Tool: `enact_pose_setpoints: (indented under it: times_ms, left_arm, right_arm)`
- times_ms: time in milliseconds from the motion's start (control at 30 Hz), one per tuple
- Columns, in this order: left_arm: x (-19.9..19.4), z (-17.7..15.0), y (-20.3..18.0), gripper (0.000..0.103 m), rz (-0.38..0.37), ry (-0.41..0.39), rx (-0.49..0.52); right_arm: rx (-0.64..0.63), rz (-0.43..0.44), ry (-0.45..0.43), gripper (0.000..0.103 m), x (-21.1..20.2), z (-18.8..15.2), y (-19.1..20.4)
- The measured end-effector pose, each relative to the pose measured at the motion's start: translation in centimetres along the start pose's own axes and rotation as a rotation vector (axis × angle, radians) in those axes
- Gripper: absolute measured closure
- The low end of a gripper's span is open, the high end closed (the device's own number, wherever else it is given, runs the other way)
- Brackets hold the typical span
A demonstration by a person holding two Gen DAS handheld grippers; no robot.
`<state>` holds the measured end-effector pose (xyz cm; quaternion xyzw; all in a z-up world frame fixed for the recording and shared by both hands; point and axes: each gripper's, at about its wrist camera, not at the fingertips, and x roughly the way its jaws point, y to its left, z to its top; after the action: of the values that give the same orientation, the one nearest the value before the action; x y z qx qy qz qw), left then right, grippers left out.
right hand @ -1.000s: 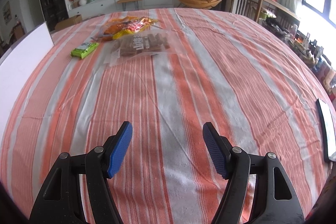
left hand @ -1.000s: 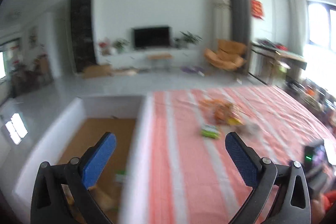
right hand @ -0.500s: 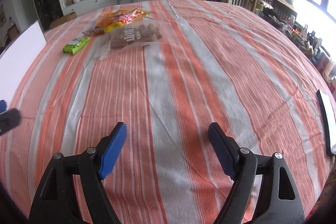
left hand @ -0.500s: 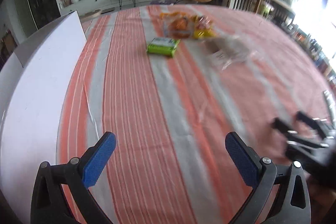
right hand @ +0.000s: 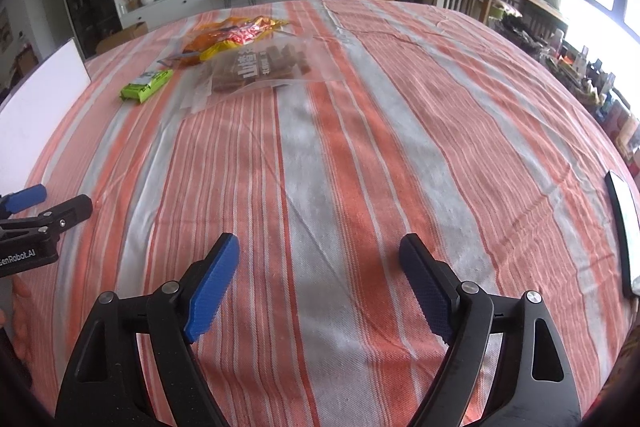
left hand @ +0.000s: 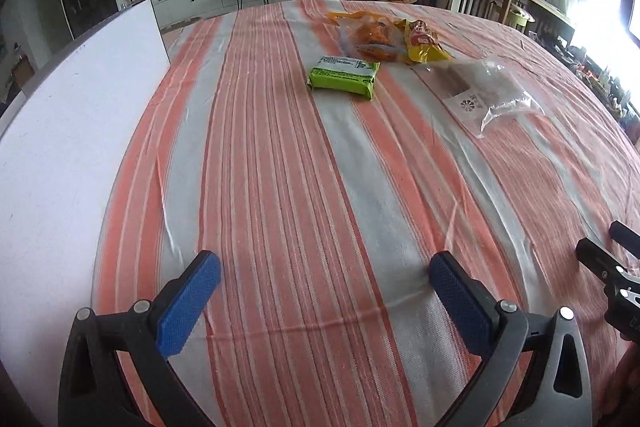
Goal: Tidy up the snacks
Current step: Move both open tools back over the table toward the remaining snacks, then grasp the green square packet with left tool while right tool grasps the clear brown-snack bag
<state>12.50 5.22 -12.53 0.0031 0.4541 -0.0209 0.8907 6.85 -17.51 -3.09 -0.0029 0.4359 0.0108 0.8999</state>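
Observation:
Several snacks lie at the far side of the striped tablecloth: a green packet (left hand: 345, 76) (right hand: 147, 85), an orange bag (left hand: 370, 35) (right hand: 212, 39), a yellow-red bag (left hand: 423, 41) (right hand: 250, 33) and a clear bag of brown pieces (left hand: 486, 89) (right hand: 260, 67). My left gripper (left hand: 325, 269) is open and empty above the near cloth, far from the snacks. My right gripper (right hand: 320, 251) is open and empty, also near the front. Each gripper shows at the edge of the other's view.
A white box wall (left hand: 76, 131) (right hand: 38, 95) stands along the table's left edge. A flat dark-edged device (right hand: 624, 227) lies at the right edge. The orange-and-grey striped cloth (left hand: 280, 187) covers the table. A living room with TV and chair lies beyond.
My left gripper has swung from over the box and floor to above the table, facing the snacks. My right gripper has opened slightly wider and barely moved.

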Motion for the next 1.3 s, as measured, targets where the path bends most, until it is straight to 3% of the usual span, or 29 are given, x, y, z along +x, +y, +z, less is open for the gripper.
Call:
enact_pose_setpoints:
  times_ms: [233, 300, 400, 467, 567, 733, 800, 933, 1033, 1100, 1167, 1233, 1300]
  left_arm:
    - [0.0, 0.0, 0.1, 0.000, 0.003, 0.000, -0.003]
    - [0.0, 0.0, 0.1, 0.000, 0.003, 0.000, -0.002]
    - [0.0, 0.0, 0.1, 0.000, 0.002, 0.000, -0.003]
    - [0.0, 0.0, 0.1, 0.000, 0.003, 0.000, -0.002]
    - [0.0, 0.0, 0.1, 0.000, 0.003, 0.000, -0.002]
    - [0.0, 0.0, 0.1, 0.000, 0.003, 0.001, -0.002]
    - [-0.2, 0.1, 0.2, 0.000, 0.003, 0.001, -0.002]
    - [-0.4, 0.1, 0.2, 0.000, 0.003, 0.001, -0.002]
    - [-0.3, 0.1, 0.2, 0.000, 0.003, 0.001, -0.002]
    - [-0.3, 0.1, 0.2, 0.000, 0.003, 0.001, -0.002]
    - [-0.3, 0.1, 0.2, 0.000, 0.003, 0.001, -0.002]
    - [-0.3, 0.1, 0.2, 0.000, 0.003, 0.001, -0.002]
    - [-0.3, 0.1, 0.2, 0.000, 0.003, 0.002, -0.001]
  right_arm:
    - [0.042, 0.025, 0.041, 0.018, 0.4, 1.9, 0.1]
    - [0.047, 0.068, -0.011, 0.018, 0.5, 5.3, 1.1]
    - [-0.045, 0.065, -0.041, 0.019, 2.0, 11.2, 4.1]
    - [-0.128, 0.103, 0.002, 0.019, 4.7, 15.2, 6.7]
    - [-0.204, 0.162, 0.074, 0.019, 8.7, 18.1, 9.5]
    - [-0.390, 0.108, 0.119, 0.020, 12.8, 16.4, 11.5]
    - [-0.402, 0.156, 0.110, 0.020, 11.9, 15.3, 10.6]
    - [-0.558, 0.235, 0.167, 0.020, 8.9, 11.7, 8.7]
    - [-0.641, 0.221, 0.158, 0.021, 6.5, 9.5, 7.0]
    - [-0.576, 0.176, 0.011, 0.019, 3.2, 9.3, 5.3]
    - [-0.355, 0.209, -0.106, 0.019, -0.2, 9.4, 2.2]
    - [-0.112, 0.250, -0.107, 0.019, -1.9, 8.3, -0.9]
    - [0.130, 0.247, -0.008, 0.019, -2.1, 5.1, -3.6]
